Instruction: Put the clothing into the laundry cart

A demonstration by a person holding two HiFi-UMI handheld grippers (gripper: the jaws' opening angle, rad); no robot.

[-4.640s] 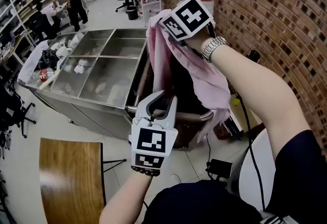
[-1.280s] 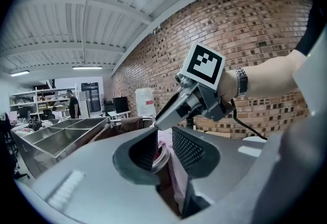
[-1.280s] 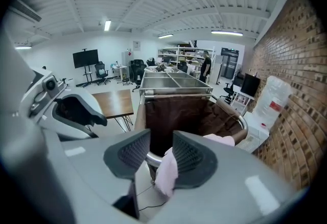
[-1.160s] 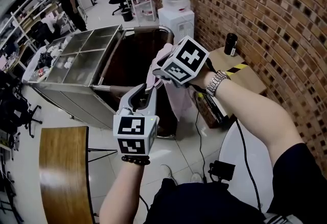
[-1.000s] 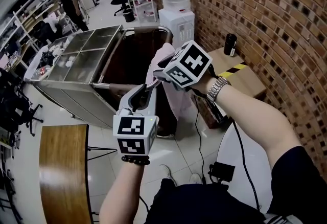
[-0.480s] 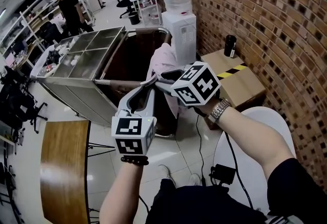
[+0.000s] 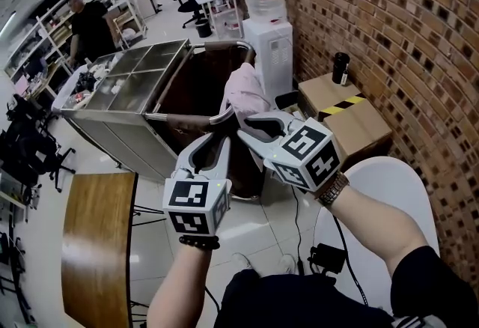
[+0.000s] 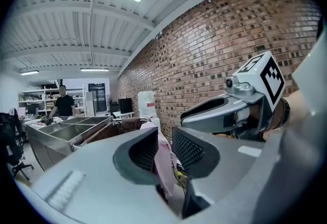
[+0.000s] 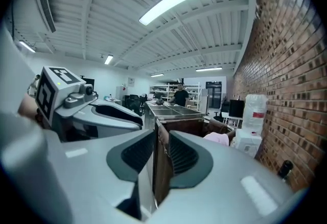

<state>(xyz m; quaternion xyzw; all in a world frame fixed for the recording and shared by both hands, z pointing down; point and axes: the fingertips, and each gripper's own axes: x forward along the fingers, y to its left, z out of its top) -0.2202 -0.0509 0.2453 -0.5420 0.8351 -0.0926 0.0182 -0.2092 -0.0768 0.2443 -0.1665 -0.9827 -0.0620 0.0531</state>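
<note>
The pink garment (image 7: 243,94) was draped over the near rim of the brown laundry cart (image 7: 191,87). One part was bunched on top of the rim and a length hung down the cart's outer wall.

The left tongs (image 7: 217,130) were held level just beside the hanging length, with the jaws spread by a narrow gap. In the left gripper view the pink fabric was seen in line with that gap. Whether it was touched by the pads could not be determined.

The right tongs (image 7: 245,126) were held close to the right of the left tongs and pointed toward the cart. Their jaws had just been closing. A narrow gap remained and nothing was held between them. Only the cart's corner was seen through the gap.

A stainless-steel trolley (image 7: 120,115) with open compartments was positioned against the cart's left side. A water dispenser (image 7: 268,42) and a cardboard box (image 7: 352,120) carrying a black flask (image 7: 341,67) were set along the brick wall (image 7: 404,34). A wooden worktop (image 7: 97,244) was located at lower left, and a person (image 7: 88,23) was standing beyond the trolley.
</note>
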